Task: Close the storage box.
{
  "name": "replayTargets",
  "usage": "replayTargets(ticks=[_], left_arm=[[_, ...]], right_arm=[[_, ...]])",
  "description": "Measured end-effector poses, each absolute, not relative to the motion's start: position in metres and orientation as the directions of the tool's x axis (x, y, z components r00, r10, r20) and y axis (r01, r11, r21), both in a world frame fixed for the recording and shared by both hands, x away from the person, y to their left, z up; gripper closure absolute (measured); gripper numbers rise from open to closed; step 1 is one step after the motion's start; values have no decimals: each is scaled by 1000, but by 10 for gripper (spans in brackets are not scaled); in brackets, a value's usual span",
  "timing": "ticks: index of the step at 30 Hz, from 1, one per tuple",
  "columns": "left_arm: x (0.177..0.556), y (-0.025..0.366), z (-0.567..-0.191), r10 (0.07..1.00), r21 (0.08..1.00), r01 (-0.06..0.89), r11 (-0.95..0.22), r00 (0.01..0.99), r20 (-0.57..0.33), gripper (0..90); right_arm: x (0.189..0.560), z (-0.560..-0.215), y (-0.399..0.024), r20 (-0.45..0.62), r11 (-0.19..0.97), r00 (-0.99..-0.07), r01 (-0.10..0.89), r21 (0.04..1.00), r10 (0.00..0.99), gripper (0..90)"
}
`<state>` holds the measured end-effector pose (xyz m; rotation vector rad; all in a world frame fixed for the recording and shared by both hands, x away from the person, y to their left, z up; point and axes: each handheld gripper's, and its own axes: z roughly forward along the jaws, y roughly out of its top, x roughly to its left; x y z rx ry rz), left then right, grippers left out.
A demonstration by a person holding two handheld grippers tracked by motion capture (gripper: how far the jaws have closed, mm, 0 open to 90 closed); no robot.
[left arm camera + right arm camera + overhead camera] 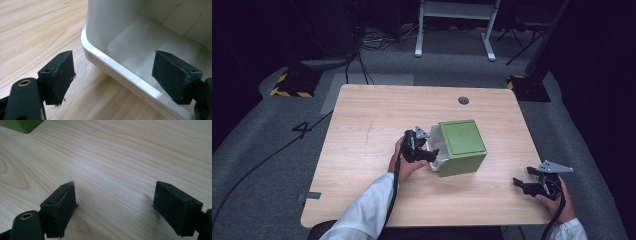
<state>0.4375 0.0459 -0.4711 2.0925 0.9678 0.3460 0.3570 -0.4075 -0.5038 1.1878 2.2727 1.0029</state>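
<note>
A green box [463, 145] lies on the wooden table [372, 150], with a white inner container [435, 161] showing at its left side. My left gripper [428, 149] is at that white container. In the left gripper view, the left gripper [113, 75] stands open astride the white container's [140, 40] rounded rim: one pad over the bare wood outside, the other inside the hollow, neither pressing on the wall. The container looks hollow and bare inside. My right gripper [523, 177] rests near the table's front right, well apart from the box. The right gripper [115, 202] is open over bare wood, with a corner of the green box [22, 125] far off.
A round cable hole [463, 100] sits near the table's far edge. A strip of grey tape [312, 195] marks the front left edge. Cables trail across the grey floor at the left, and a white frame [457, 20] stands behind the table.
</note>
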Motion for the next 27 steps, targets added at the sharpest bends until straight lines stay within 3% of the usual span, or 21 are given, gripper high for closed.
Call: replayTargets(ticks=[27], left_arm=[[425,85,-443,685,746,427,-511,727,54,173]], right_arm=[[357,-504,-408,-8,386,-569,548,742,823,179]])
